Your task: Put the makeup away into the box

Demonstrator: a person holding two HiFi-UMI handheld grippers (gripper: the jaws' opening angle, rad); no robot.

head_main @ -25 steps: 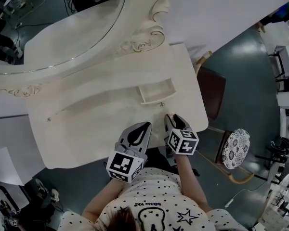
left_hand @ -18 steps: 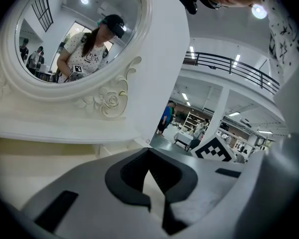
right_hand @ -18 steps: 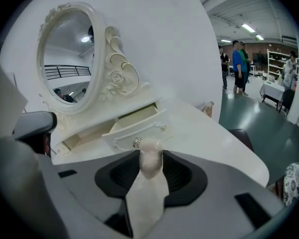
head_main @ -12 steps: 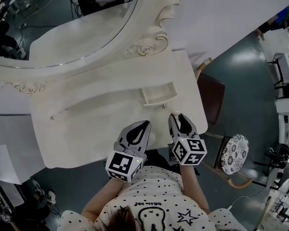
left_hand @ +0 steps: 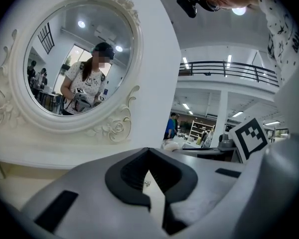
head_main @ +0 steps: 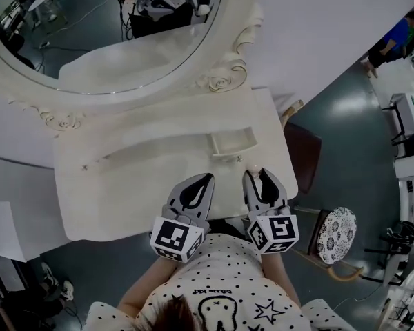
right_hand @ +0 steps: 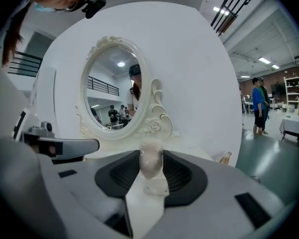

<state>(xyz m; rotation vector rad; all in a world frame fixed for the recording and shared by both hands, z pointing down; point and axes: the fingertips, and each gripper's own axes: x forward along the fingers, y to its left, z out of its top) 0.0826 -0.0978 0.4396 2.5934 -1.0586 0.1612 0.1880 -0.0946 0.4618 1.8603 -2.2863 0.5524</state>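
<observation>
A small open drawer-like box (head_main: 228, 136) sits on the white vanity table (head_main: 124, 185), just beyond my right gripper. My right gripper (head_main: 257, 175) is near the table's front right edge, shut on a small pale, translucent makeup item (right_hand: 150, 164) that pokes up between its pads. The same makeup item (head_main: 252, 166) shows at the jaw tips in the head view. My left gripper (head_main: 196, 187) hovers beside it at the front edge. Its jaws meet at the tips with nothing between them (left_hand: 148, 153).
A large oval mirror (head_main: 110, 33) in an ornate white frame stands at the back of the table. A dark chair (head_main: 302, 150) and a round patterned stool (head_main: 337, 214) stand right of the table. A person in blue (head_main: 395, 38) stands far right.
The right gripper has risen with the pale item and rolled a little. The left gripper has lifted slightly. More of the mirror now shows in the head view.
</observation>
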